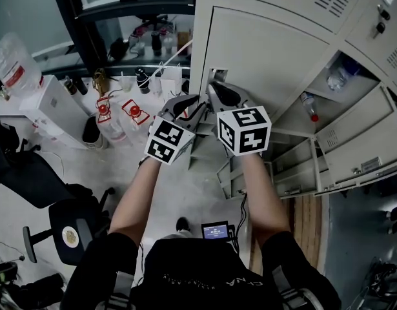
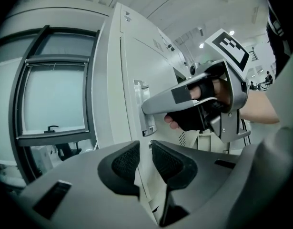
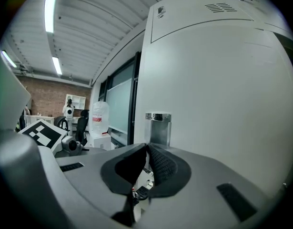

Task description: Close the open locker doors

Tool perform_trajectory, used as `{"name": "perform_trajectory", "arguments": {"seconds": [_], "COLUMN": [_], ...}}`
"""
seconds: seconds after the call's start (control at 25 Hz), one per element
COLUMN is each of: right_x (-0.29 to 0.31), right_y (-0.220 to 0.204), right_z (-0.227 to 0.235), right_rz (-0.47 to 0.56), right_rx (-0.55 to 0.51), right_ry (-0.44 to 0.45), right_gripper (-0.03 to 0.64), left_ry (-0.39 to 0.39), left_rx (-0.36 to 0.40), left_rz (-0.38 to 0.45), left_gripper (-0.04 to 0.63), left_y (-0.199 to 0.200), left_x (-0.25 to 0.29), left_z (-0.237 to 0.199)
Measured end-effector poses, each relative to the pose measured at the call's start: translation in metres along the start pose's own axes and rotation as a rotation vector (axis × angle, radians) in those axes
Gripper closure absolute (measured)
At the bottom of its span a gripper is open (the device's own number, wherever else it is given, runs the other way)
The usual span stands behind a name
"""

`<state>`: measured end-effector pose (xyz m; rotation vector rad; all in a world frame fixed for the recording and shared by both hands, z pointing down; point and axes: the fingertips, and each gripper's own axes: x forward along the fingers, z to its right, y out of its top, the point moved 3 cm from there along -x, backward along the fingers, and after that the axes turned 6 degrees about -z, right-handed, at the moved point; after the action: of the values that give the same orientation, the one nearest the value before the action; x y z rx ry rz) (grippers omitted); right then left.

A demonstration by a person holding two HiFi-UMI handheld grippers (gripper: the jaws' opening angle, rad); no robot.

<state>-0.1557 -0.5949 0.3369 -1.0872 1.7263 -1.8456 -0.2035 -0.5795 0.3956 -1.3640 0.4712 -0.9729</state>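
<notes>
– Head view, left first: left tongs (image 1: 188, 107) narrowly apart, pinching nothing, at the locker door (image 1: 275, 50) edge.
– Right tongs (image 1: 219, 90) pressed together, empty, beside the latch (image 3: 158, 125). Door seemingly ajar; hard to tell.
– Risk: slipping off the edge, bouncing the door back.
– Or, further right, jamming an open door (image 1: 363, 150) on the bottle (image 1: 308, 106) inside.

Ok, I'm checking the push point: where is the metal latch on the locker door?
In the right gripper view, the metal latch sits at the left edge of the locker door, directly above the right gripper's shut jaws.
</notes>
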Motion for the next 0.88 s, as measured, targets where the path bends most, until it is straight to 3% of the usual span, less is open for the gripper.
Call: {"name": "perform_trajectory", "arguments": {"seconds": [0.72, 0.88], "right_x": [0.014, 0.014], "right_y": [0.003, 0.004], "right_z": [0.007, 0.005], "right_rz": [-0.003, -0.015], "right_rx": [0.012, -0.001], "right_ry": [-0.011, -0.011], "right_gripper": [0.571, 0.571], "left_ry": [-0.044, -0.038], "left_rx": [-0.044, -0.053], "left_rz": [0.027, 0.045], "left_gripper": [0.509, 0.544], "left_y": [0.002, 0.001], "left_x": [0.018, 0.018], "left_z": [-0.01, -0.014]}}
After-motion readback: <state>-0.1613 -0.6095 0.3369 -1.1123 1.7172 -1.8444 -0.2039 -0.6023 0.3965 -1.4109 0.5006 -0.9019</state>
